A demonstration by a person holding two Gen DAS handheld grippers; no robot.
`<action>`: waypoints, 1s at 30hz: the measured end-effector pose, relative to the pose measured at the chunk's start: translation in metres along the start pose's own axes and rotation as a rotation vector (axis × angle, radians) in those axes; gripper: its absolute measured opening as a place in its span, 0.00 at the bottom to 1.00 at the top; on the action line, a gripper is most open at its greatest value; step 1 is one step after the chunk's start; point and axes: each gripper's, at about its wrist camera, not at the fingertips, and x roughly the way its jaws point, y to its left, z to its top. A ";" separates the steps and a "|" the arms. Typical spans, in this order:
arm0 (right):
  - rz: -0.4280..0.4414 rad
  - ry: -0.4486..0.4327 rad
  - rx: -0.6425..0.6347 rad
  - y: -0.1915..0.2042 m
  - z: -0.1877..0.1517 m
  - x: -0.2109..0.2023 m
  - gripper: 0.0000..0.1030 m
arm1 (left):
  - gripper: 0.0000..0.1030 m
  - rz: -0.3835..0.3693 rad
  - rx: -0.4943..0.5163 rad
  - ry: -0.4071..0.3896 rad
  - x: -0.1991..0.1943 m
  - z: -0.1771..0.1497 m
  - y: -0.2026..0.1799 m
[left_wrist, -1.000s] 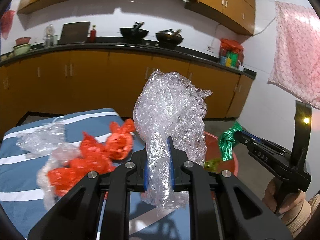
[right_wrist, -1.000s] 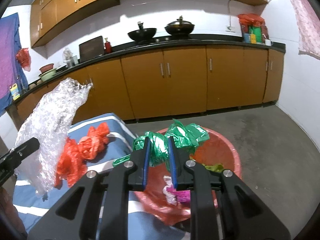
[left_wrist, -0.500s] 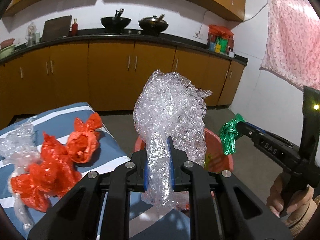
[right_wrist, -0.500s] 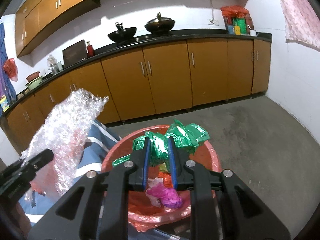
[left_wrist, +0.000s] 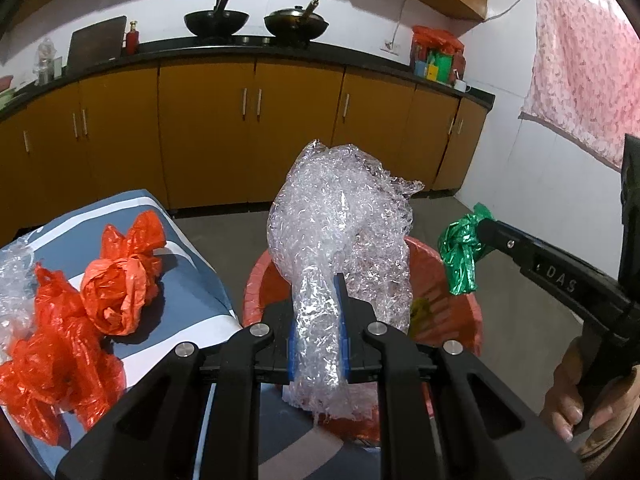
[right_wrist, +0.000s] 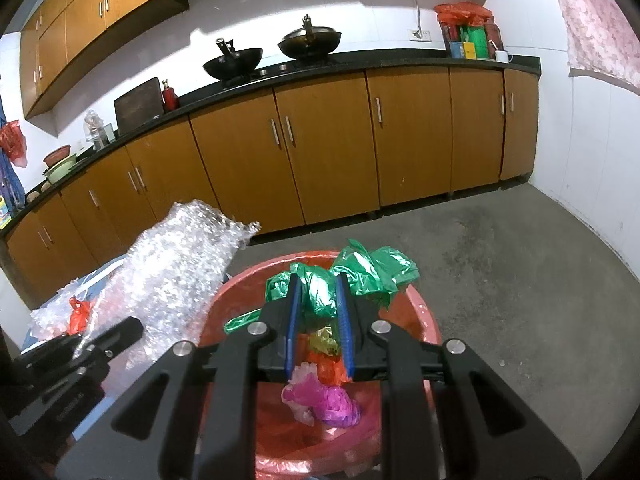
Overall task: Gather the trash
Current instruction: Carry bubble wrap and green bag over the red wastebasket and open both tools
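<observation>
A: What has changed over the last second?

B: Both loads have swung off the tabletop (left_wrist: pixel 188 296) toward the red basin (right_wrist: pixel 424 312). The right hand-held gripper (right_wrist: pixel 318 320), clamped on the green bag (right_wrist: pixel 348 276), now hangs directly over the basin. The left hand-held gripper (left_wrist: pixel 318 332), closed on the bubble wrap (left_wrist: pixel 340 236), sits at the near rim.

A: So a drop comes next?

B: Likely; pink and orange scraps already lie below.

A: Anything in the way?

B: The orange bags (left_wrist: pixel 120 280), left of the left hand-held gripper, still wait. The wrap's bulk could snag the rim.
</observation>
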 end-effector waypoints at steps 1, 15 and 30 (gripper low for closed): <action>0.000 0.000 -0.001 -0.001 0.001 0.001 0.18 | 0.14 -0.002 0.000 0.004 0.002 0.000 0.001; 0.025 0.012 0.017 -0.006 -0.001 0.011 0.22 | 0.21 -0.012 0.019 0.036 0.021 0.005 -0.003; 0.017 0.004 0.034 -0.014 -0.002 0.000 0.39 | 0.53 0.042 -0.059 0.015 0.001 -0.001 0.022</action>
